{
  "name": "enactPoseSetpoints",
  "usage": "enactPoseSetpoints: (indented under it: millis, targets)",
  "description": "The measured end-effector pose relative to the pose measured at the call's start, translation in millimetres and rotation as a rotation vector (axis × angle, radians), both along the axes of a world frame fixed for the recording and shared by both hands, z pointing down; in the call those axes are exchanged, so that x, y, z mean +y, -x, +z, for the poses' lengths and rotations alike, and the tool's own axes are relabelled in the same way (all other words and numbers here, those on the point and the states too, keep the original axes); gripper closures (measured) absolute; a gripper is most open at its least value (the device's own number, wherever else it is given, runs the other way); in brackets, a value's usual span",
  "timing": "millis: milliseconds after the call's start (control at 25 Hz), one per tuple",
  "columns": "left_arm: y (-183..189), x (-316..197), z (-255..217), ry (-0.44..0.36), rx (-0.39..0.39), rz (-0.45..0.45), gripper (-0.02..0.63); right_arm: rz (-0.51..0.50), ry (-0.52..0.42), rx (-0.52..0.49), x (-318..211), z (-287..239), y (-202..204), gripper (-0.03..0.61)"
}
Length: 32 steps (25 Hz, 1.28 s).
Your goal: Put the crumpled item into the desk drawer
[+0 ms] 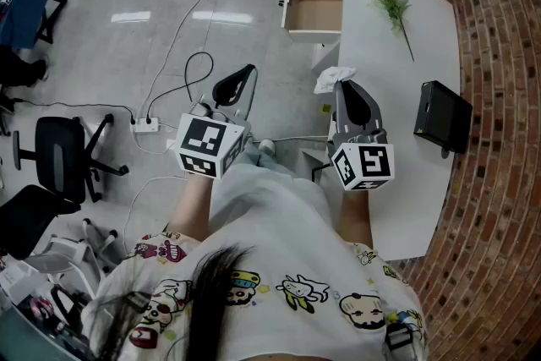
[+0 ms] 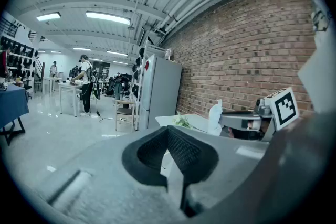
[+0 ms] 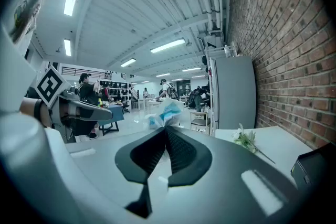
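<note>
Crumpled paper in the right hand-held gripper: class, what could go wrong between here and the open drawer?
1. The right hand-held gripper pinches the crumpled paper only at its jaw tips, with most of it sticking out; it could slip and fall to the floor.
2. The open drawer lies some way ahead, beside the desk; a release too early or off to one side might miss it.

Open-plan lab (workshop-like), brick wall (image 2: 252,55), ceiling strip lights (image 2: 107,18), work tables (image 2: 67,86), office chair (image 1: 57,155)
</note>
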<state>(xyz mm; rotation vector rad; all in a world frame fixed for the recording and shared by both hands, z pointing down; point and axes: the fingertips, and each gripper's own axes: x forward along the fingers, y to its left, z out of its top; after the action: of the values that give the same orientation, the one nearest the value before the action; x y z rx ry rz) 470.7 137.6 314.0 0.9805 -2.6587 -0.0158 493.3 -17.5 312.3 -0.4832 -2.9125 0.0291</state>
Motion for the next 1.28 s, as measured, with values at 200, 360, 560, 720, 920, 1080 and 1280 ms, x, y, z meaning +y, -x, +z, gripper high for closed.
enactPoseSetpoints:
  millis: [200, 360, 560, 720, 920, 1080, 1280]
  targets:
    - [-7, -11, -6, 0.020, -0.018, 0.005, 0.615, 0.014, 0.047, -0.011, -13, -4, -8, 0.558]
    - [-11, -7, -8, 0.028, -0.023, -0.015, 0.615, -0.004, 0.066, -0.020, -12, -8, -6, 0.558]
    - [2, 9, -3, 0.029, -0.014, -0.047, 0.615, -0.031, 0.071, -0.032, 4, -10, 10, 0.558]
    - [29, 15, 3, 0.023, -0.014, -0.052, 0.615, -0.042, 0.062, -0.033, 13, -7, 35, 0.558]
    - [85, 18, 7, 0.012, -0.015, -0.025, 0.615, -0.015, 0.050, -0.031, 19, -5, 83, 0.558]
    - [142, 29, 4, 0.004, -0.019, -0.015, 0.615, -0.004, 0.038, -0.025, 29, -6, 136, 0.558]
    - [212, 47, 2, -0.002, -0.019, -0.014, 0.615, 0.015, 0.020, -0.018, 39, -7, 205, 0.558]
